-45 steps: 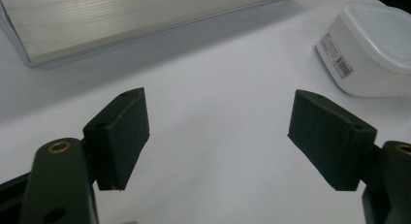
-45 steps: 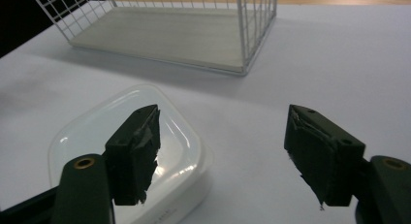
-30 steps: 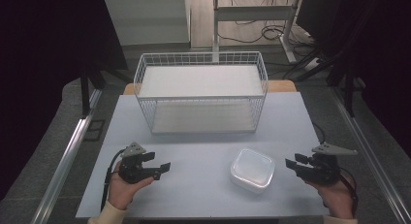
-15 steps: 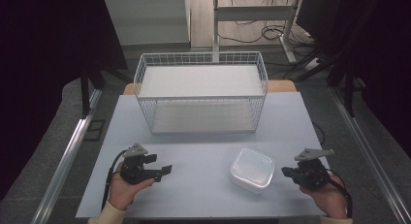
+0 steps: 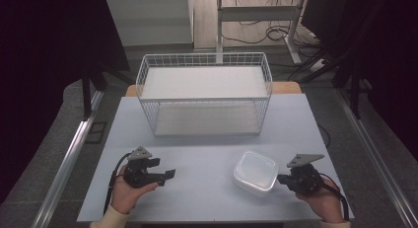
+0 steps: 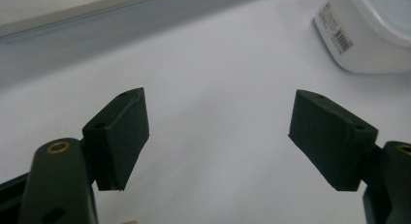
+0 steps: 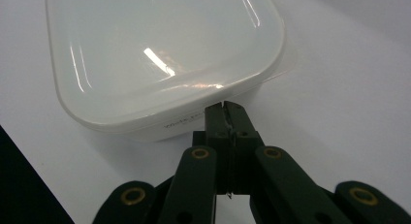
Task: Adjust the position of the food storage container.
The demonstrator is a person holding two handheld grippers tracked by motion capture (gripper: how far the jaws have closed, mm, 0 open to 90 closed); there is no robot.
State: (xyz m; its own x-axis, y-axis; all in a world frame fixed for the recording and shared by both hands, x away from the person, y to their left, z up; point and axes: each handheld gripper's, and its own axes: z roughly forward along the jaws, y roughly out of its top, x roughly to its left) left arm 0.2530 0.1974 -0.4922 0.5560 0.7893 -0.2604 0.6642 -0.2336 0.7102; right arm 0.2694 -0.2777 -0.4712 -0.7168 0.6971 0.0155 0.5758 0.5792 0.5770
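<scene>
Now, at the left: left gripper (image 5: 170, 174) held low over the table (image 5: 207, 188) in the person's left hand (image 5: 129, 196), jaws spread wide with nothing between them, pads (image 6: 118, 136) clear of the bare surface; same place as a second ago (no shift worth telling); farther off in the left gripper view, a corner of the white lidded container (image 6: 368, 30) with its barcode label.

Behind, mid-table: white wire basket (image 5: 204, 92), unmoved.

Right of centre: white lidded container (image 5: 255, 172) resting on the table, just in front of the basket and well apart from it, lid on, same spot as before.

At the right: right gripper (image 5: 282, 179) in the right hand (image 5: 323, 201), brought in leftward and slightly lower than a second ago; jaws pressed together, just closed, nothing pinched between them; tips (image 7: 225, 110) right at the container's near wall under the lid's rim (touching or a hair short, cannot tell).
</scene>
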